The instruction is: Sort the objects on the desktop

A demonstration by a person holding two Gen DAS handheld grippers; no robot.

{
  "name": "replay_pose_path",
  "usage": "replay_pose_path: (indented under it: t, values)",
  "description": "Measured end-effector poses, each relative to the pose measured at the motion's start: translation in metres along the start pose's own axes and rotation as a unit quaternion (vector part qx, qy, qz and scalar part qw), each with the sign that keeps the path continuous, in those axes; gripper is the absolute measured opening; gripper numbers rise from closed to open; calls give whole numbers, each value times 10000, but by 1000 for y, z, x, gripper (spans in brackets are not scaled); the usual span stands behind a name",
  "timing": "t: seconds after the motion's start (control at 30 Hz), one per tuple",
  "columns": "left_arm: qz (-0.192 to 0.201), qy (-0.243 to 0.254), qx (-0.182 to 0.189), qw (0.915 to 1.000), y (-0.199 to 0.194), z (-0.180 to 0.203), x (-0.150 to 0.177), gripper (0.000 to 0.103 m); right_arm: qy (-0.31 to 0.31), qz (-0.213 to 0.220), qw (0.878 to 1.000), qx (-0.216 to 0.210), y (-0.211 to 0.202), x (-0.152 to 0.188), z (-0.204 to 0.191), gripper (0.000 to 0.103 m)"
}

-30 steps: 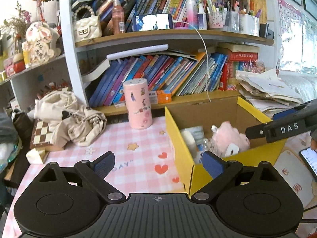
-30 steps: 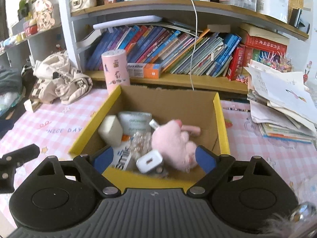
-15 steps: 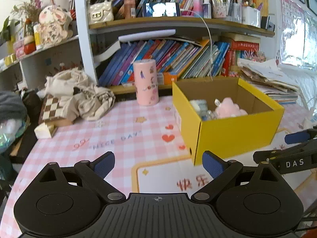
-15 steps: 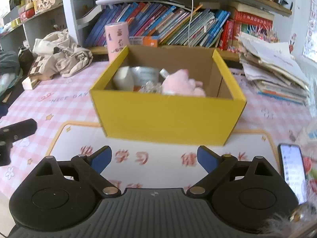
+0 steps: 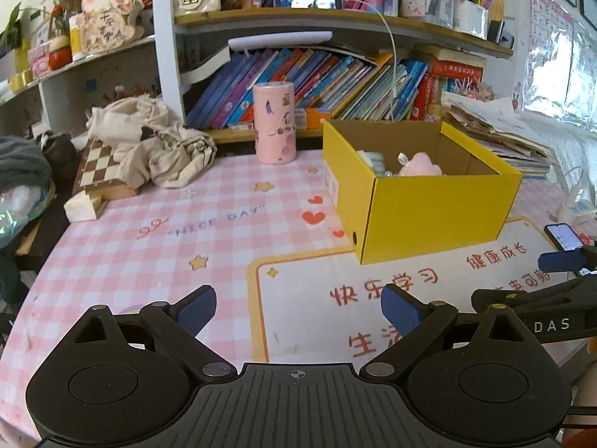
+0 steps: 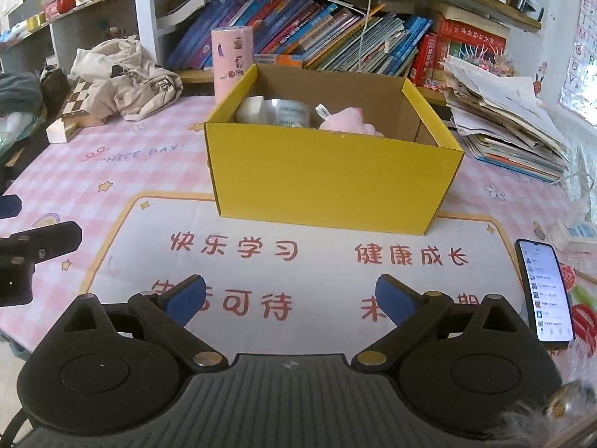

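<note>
A yellow cardboard box (image 6: 332, 179) (image 5: 436, 209) stands on the white desk mat (image 6: 298, 261). Inside it lie a pink plush toy (image 6: 350, 121) (image 5: 421, 164), a tape roll (image 6: 289, 112) and a white block (image 6: 250, 110). My right gripper (image 6: 290, 298) hovers over the mat in front of the box, its jaws opening wide with nothing between them. My left gripper (image 5: 297, 308) is open and empty, over the mat's left edge, to the left front of the box.
A pink cylinder (image 5: 274, 123) stands behind the box by the bookshelf (image 5: 335, 74). A beige cloth bag (image 5: 149, 142) and a chessboard (image 5: 99, 166) lie at the left. A lit phone (image 6: 544, 291) rests on the right. Stacked papers (image 6: 503, 123) sit at the back right.
Both grippers have drawn back from above the box toward the near edge of the desk and sunk. The box now stands well ahead of them, its contents left inside.
</note>
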State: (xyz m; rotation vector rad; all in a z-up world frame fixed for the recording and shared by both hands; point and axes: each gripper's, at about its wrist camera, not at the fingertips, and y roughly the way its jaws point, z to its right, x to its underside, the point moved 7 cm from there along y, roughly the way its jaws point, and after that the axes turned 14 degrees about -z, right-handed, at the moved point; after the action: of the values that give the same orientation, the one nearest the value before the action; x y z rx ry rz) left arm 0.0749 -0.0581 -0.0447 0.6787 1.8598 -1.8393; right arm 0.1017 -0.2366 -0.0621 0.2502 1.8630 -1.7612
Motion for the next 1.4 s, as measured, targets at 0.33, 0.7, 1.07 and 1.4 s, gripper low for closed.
replay_pose_path:
  t: [0.33,0.7,1.07,1.4]
  values:
    - [-150,102,1,9998,-2,-1,14,97,47,-128,9999,-27,-2,14,-9,100]
    - [-184,131,40,9997,-5,-3,20,98,106,-170,9998,27,-6,20,-13,100]
    - [-204,134,72,9997,-4,-3,19,102,119,-171,9998,50,-6,21,-11,100]
    - [-244,120,134,9995,-3,-4,20,103,144,-179,9997,96,-5,19,-9,100]
